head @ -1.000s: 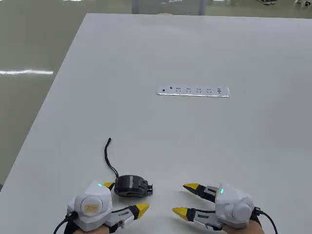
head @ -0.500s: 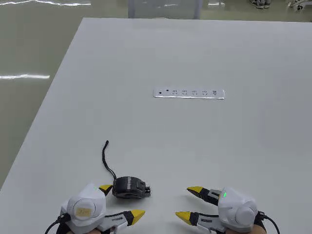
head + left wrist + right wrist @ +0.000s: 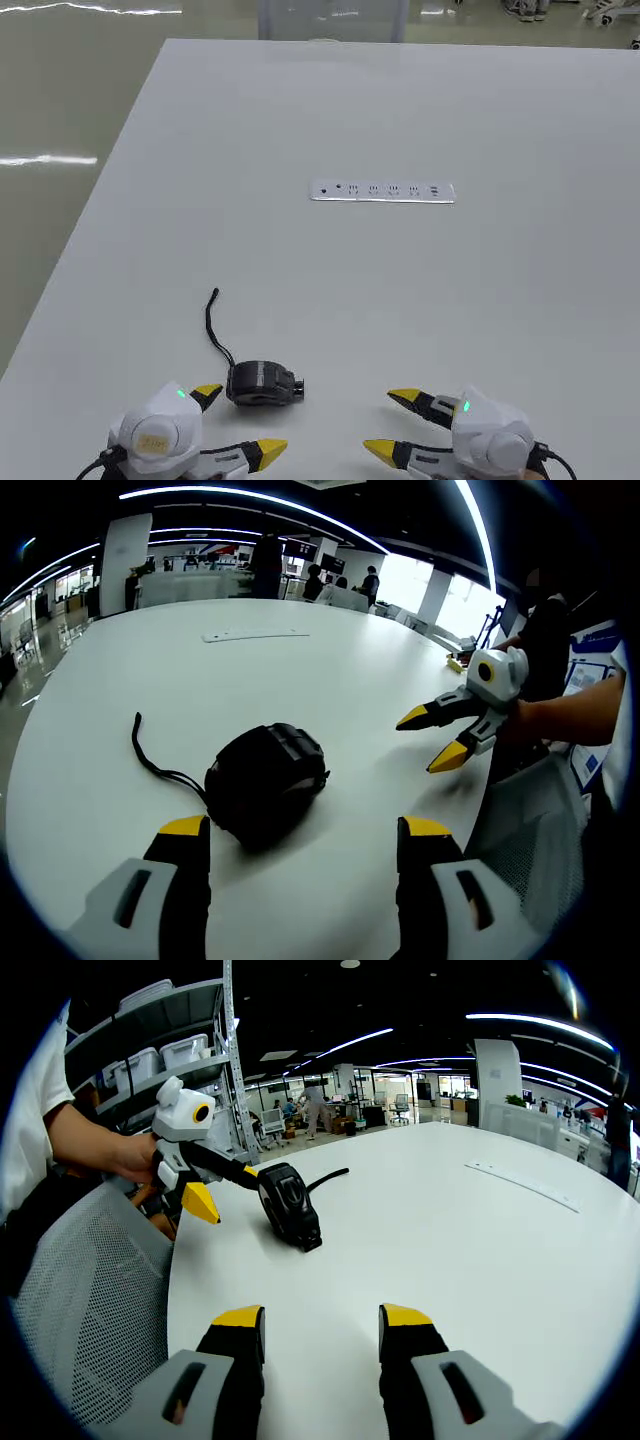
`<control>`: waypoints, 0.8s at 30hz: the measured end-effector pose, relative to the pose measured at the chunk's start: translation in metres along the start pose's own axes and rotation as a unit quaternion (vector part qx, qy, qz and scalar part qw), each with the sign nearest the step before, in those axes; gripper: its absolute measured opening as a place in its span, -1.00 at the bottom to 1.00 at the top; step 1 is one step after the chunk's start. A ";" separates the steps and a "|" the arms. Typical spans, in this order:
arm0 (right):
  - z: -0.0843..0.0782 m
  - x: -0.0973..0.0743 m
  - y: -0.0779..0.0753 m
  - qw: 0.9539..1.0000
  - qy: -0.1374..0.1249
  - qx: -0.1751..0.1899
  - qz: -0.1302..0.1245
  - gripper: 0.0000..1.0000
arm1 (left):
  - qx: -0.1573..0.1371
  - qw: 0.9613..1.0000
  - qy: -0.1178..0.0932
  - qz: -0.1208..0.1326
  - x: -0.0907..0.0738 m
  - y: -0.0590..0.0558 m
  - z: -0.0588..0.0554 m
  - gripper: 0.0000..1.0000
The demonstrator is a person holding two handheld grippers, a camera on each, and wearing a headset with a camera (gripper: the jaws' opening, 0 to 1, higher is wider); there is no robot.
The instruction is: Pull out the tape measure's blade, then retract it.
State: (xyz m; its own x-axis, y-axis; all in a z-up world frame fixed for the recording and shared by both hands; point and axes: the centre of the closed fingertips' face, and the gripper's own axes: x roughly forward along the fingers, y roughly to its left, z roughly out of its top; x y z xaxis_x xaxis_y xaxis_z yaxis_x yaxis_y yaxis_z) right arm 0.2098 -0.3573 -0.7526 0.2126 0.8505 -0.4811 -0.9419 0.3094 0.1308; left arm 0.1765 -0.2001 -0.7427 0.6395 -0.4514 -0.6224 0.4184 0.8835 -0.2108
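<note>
A black tape measure point(image 3: 262, 383) lies on the white table point(image 3: 400, 290) near its front edge, with its black wrist strap point(image 3: 213, 325) trailing away to the far left. No blade is pulled out. My left gripper point(image 3: 238, 422) is open just in front of it, one fingertip beside the case's left end, not touching. In the left gripper view the tape measure point(image 3: 268, 780) sits just beyond the open left gripper point(image 3: 305, 830). My right gripper point(image 3: 392, 423) stands open to the right, well apart from the case. In the right gripper view the tape measure point(image 3: 290, 1205) lies ahead of the right gripper point(image 3: 320, 1317).
A white power strip point(image 3: 382, 191) lies flat at mid-table, far beyond the grippers. The table's left edge drops to a glossy floor point(image 3: 60, 120). A mesh chair back point(image 3: 90, 1300) and shelving point(image 3: 170, 1050) stand on the person's side.
Both grippers have drawn back a little toward the table's near edge, still open. The tape measure has stayed in place; the head camera has shifted slightly.
</note>
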 end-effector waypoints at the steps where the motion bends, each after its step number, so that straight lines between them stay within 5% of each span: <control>1: 0.000 -0.001 0.000 1.000 -0.001 0.000 -0.001 -0.09 | 0.004 1.000 0.001 -0.001 -0.001 -0.001 -0.001 0.49; 24: 0.004 -0.012 0.003 1.000 -0.004 0.004 -0.014 -0.08 | 0.017 1.000 -0.001 -0.008 -0.013 -0.002 -0.004 0.49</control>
State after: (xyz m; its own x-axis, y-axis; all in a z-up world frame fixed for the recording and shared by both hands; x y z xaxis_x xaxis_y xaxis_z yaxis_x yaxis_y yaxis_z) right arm 0.2052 -0.3649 -0.7434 0.2413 0.8450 -0.4771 -0.9335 0.3365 0.1238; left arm 0.1646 -0.1955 -0.7376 0.6339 -0.4665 -0.6169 0.4510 0.8709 -0.1952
